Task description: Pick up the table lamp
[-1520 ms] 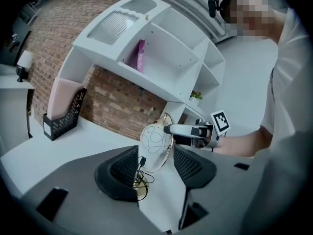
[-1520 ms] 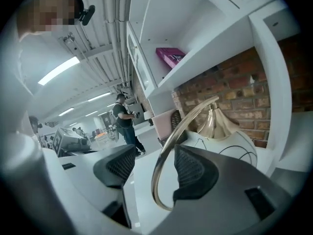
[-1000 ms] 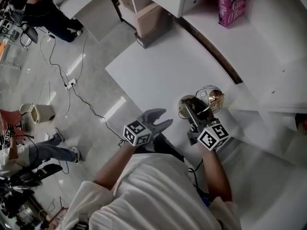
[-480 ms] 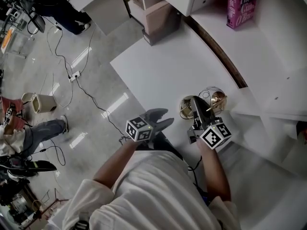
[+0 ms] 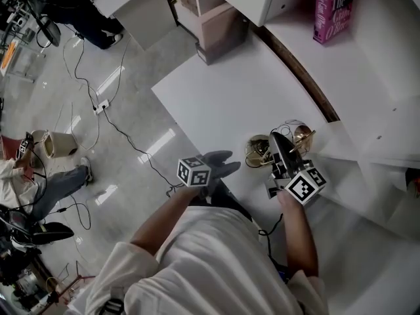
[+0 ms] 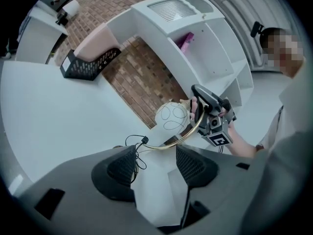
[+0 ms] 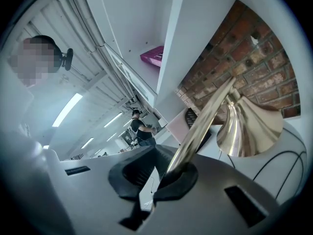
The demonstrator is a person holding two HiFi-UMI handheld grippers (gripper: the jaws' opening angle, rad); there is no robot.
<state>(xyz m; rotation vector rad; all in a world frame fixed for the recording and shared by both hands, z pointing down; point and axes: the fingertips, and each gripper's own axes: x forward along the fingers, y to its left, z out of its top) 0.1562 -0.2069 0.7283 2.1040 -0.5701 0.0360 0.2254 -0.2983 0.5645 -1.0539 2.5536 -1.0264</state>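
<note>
The table lamp (image 5: 293, 136) has a brass base (image 5: 257, 151), a curved brass arm and a wire globe, and stands at the white table's near right edge. My right gripper (image 5: 279, 144) is shut on the brass arm (image 7: 205, 117), just below the brass cone shade (image 7: 250, 124). The left gripper view shows the globe (image 6: 172, 116), the arched arm (image 6: 190, 130) and a black cord (image 6: 133, 146). My left gripper (image 5: 225, 165) hangs left of the lamp, short of it. Its jaws are opening, with nothing between its fingers (image 6: 117, 169).
The white table (image 5: 216, 90) runs along a brick-backed white shelf unit with a pink book (image 5: 333, 8). A cardboard box (image 5: 220, 28) stands beyond the table's far end. Cables (image 5: 111, 120), a white bin (image 5: 58, 145) and seated people (image 5: 39, 182) are on the floor at left.
My left gripper has sunk a little and rolled, drifting slightly toward the lamp. The right gripper stays at the lamp's arm and has barely moved.
</note>
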